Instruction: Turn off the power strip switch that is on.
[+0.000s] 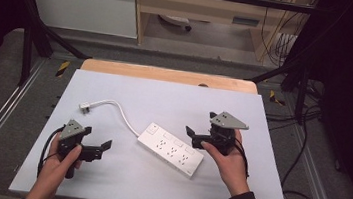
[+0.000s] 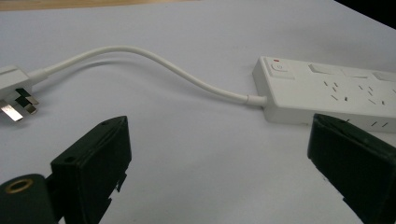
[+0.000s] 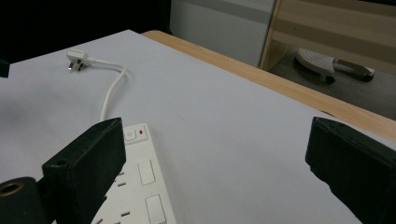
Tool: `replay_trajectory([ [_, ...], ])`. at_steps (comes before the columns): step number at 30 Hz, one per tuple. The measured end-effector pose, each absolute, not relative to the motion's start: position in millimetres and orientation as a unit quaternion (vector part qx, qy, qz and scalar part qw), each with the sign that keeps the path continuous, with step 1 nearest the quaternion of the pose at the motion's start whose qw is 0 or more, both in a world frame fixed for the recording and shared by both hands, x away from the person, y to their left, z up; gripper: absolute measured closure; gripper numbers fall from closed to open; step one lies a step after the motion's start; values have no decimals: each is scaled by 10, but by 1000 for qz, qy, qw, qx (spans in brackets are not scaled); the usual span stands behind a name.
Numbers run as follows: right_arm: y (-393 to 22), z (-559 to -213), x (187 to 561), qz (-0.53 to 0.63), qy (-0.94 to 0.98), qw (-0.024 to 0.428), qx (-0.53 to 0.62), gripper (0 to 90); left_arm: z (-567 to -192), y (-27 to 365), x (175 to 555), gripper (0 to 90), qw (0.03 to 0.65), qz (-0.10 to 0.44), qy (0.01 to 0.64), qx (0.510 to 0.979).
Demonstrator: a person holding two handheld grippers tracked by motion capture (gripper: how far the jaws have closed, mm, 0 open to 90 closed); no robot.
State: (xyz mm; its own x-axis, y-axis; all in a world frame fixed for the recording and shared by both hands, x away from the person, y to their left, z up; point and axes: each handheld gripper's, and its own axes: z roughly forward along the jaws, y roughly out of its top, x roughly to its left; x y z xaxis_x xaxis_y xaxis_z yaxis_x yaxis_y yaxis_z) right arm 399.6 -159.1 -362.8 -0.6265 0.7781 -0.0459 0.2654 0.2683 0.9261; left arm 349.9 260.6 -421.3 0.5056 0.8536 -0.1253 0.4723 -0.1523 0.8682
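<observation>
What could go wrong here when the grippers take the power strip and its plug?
1. The strip lies flat and wide; open jaws of the right gripper may slip on it.
2. The cable curves loose, so pulling the plug with the left gripper may drag the strip.

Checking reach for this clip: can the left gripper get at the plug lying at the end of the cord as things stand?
Probably yes. The left gripper is open, and bare white table top lies between it and the plug. The power strip sits off to its other side, not in the path.
</observation>
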Motion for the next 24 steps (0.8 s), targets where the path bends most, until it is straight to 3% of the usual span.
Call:
replay_trajectory([
  [6, -1577, -3648, 4003, 491, 757, 257, 345, 64, -4215, 2594, 3502, 62, 467, 204, 451, 733],
  [10, -1577, -3658, 4022, 496, 754, 252, 350, 133, -4218, 2594, 3499, 62, 466, 203, 451, 734],
  [16, -1556, -3682, 4058, 501, 752, 246, 351, 294, -4212, 2599, 3501, 62, 467, 204, 451, 733],
  [17, -1534, -3688, 4058, 501, 755, 245, 345, 359, -4213, 2595, 3500, 62, 467, 202, 450, 734],
  [18, -1534, -3688, 4058, 501, 755, 245, 345, 359, -4213, 2593, 3500, 62, 467, 202, 450, 734],
  [19, -1512, -3694, 4054, 500, 758, 249, 338, 442, -4213, 2591, 3500, 62, 467, 202, 449, 735],
  [24, -1474, -3711, 4047, 501, 764, 247, 324, 582, -4214, 2592, 3499, 62, 467, 202, 449, 734],
])
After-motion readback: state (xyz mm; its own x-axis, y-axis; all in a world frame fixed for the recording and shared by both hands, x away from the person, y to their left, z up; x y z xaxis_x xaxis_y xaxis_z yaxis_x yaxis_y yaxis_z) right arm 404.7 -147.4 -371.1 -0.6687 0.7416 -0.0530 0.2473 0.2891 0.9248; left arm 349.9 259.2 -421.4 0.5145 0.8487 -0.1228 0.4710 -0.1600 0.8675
